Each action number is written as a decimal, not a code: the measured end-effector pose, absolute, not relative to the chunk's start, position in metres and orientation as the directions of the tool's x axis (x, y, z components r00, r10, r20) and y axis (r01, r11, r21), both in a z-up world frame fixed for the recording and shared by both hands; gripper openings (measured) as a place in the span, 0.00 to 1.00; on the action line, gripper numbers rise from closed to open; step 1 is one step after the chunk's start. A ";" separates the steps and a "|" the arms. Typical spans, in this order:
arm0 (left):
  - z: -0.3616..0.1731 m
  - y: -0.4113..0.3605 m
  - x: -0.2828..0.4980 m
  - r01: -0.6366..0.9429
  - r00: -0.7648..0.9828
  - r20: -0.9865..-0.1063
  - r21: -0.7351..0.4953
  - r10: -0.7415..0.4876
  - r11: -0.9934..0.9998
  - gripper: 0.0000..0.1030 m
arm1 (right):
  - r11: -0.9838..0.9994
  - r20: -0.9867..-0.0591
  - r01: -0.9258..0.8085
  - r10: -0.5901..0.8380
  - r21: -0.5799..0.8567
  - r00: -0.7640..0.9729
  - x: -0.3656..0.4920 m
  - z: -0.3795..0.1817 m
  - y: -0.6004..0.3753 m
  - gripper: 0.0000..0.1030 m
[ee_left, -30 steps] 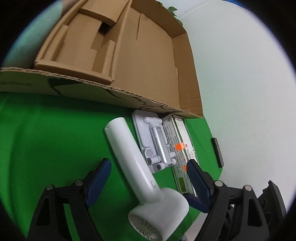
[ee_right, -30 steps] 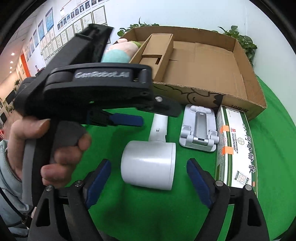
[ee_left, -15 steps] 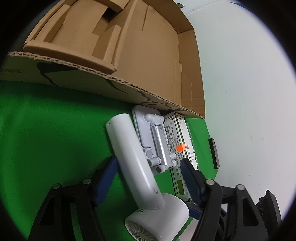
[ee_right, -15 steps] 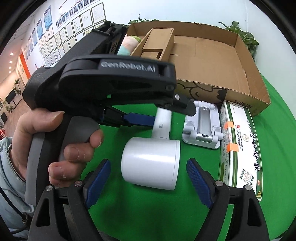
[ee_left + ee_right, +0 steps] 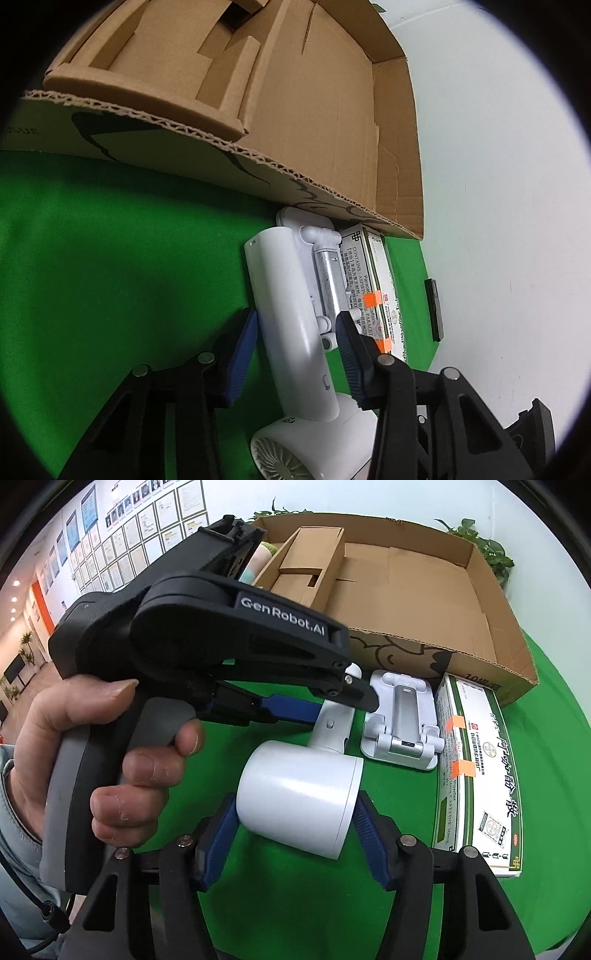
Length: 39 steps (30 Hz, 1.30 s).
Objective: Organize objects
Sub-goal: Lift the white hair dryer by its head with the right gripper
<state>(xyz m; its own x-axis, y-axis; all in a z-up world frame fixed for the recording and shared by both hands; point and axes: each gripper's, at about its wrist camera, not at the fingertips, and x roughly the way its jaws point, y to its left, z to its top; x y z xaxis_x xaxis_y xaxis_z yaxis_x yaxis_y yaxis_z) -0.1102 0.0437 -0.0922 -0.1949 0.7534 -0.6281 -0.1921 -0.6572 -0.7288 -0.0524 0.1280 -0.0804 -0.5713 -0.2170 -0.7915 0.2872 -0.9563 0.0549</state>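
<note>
A white handheld fan (image 5: 291,325) lies on the green cloth, handle pointing toward the cardboard box (image 5: 332,122). My left gripper (image 5: 295,332) has its jaws closed in around the fan's handle, pads touching or nearly touching it. My right gripper (image 5: 295,808) has its blue pads against both sides of the fan's round head (image 5: 299,794). In the right wrist view the left gripper (image 5: 295,709) and the hand holding it fill the left side. A white phone stand (image 5: 402,727) and a green-and-white medicine box (image 5: 476,775) lie right of the fan.
The open cardboard box (image 5: 424,590) with cardboard dividers stands behind the objects; a soft toy (image 5: 258,559) sits at its left end. A small black bar (image 5: 435,310) lies on the white surface beyond the cloth's right edge. Plants stand behind the box.
Both grippers have moved forward and closed in on the fan: the left around its handle, the right around its head. The fan has not visibly shifted.
</note>
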 end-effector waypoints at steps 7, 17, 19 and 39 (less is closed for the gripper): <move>-0.092 0.040 -0.109 -0.177 -0.173 -0.625 -0.741 0.761 -0.648 0.40 | -0.952 -0.774 0.302 -0.219 0.038 -0.594 -0.042 -0.082 0.128 0.57; -0.090 0.038 -0.102 -0.198 -0.165 -0.643 -0.722 0.748 -0.663 0.31 | -0.929 -0.733 0.367 -0.211 -0.056 -0.647 -0.013 -0.090 0.117 0.54; -0.087 0.036 -0.101 -0.203 -0.172 -0.646 -0.716 0.744 -0.669 0.31 | -0.928 -0.732 0.368 -0.216 -0.052 -0.647 -0.011 -0.091 0.117 0.54; -0.006 0.022 -0.092 -0.346 -0.333 -0.647 -0.593 0.686 -0.727 0.29 | -0.944 -0.678 0.328 -0.249 0.013 -0.692 -0.013 -0.060 0.119 0.53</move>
<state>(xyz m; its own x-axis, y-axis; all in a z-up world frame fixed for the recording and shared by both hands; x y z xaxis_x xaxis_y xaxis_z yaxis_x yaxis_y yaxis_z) -0.0923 0.0219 -0.0065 -0.3330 0.6861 -0.6468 -0.3460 -0.7270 -0.5931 -0.0128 0.1191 -0.0605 -0.6916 -0.2494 -0.6779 0.3283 -0.9445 0.0126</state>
